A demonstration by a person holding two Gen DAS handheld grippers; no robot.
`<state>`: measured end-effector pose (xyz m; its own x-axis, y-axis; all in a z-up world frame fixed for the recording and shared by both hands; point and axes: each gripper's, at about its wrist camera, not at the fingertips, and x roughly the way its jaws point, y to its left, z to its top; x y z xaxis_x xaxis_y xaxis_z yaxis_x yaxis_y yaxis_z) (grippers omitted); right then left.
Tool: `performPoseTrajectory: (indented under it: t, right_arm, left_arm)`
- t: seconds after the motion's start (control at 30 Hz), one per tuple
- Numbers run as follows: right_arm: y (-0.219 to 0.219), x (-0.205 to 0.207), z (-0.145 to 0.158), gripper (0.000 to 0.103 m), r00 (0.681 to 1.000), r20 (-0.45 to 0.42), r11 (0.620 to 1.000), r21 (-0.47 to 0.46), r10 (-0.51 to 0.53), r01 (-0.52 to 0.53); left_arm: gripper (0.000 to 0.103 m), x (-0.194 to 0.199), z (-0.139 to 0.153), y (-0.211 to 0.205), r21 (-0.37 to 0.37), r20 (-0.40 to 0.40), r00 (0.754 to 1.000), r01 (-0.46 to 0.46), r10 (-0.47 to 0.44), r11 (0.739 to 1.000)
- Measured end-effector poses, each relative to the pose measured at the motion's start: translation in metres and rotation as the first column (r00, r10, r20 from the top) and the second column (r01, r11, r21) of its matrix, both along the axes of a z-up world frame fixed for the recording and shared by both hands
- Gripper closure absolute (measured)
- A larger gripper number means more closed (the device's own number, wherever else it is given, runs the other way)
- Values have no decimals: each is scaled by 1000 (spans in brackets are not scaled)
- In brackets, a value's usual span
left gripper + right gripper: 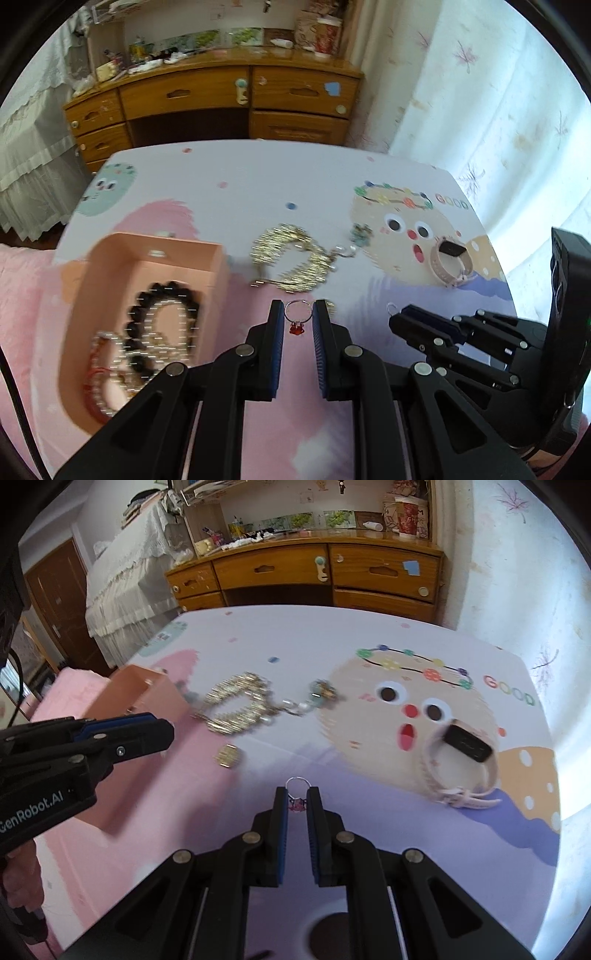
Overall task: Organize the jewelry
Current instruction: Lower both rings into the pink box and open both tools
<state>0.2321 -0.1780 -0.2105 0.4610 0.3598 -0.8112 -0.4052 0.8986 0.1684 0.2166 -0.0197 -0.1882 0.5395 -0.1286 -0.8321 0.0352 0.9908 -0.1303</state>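
My left gripper (298,314) is shut on a thin silver ring with a red charm (297,316), held above the table. My right gripper (297,798) is shut on a second silver ring with a dark pink charm (296,794). A pink open box (110,295) at the left holds a black bead bracelet (162,306) and pearl and red bracelets (107,373). A gold chain bracelet (295,258) lies on the mat beyond the left gripper. A pink-strapped watch (461,764) lies at the right. A small gold piece (227,756) lies on the mat.
The table carries a cartoon-print mat (258,184). A pearl and green bead charm (317,698) lies by the gold chain. A wooden dresser (221,99) stands behind the table, a curtain (498,110) at the right, a covered bed (122,590) at the left.
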Motion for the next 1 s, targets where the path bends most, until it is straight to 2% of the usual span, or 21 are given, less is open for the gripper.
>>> performPoseTrajectory:
  t: [0.1, 0.23, 0.6, 0.8, 0.87, 0.9, 1.0]
  right_arm:
    - [15, -2, 7, 93, 1000, -17, 999, 53, -3, 4]
    - [33, -4, 18, 93, 999, -51, 985, 172, -16, 24]
    - [111, -21, 42, 93, 1000, -22, 971, 240, 16, -10]
    - [143, -27, 49, 93, 999, -14, 965, 260, 31, -26]
    - [150, -28, 50, 93, 999, -14, 967, 253, 35, -30]
    - [153, -27, 49, 93, 999, -19, 969, 247, 32, -26]
    - [157, -26, 46, 91, 999, -36, 972, 233, 16, -7]
  left_arm:
    - [90, -7, 10, 22, -3, 10, 1000, -24, 24, 1000]
    - [90, -15, 19, 51, -9, 17, 999, -41, 41, 999]
    - [90, -29, 35, 131, -1, 41, 998, -56, 56, 998]
    - [90, -32, 36, 154, -12, 41, 998, -39, 40, 999]
    - [90, -30, 33, 159, -37, 24, 999, -24, 25, 999]
    - [89, -30, 32, 162, -53, 18, 1000, -23, 24, 998]
    - [71, -30, 30, 167, -79, 6, 1000, -29, 30, 996]
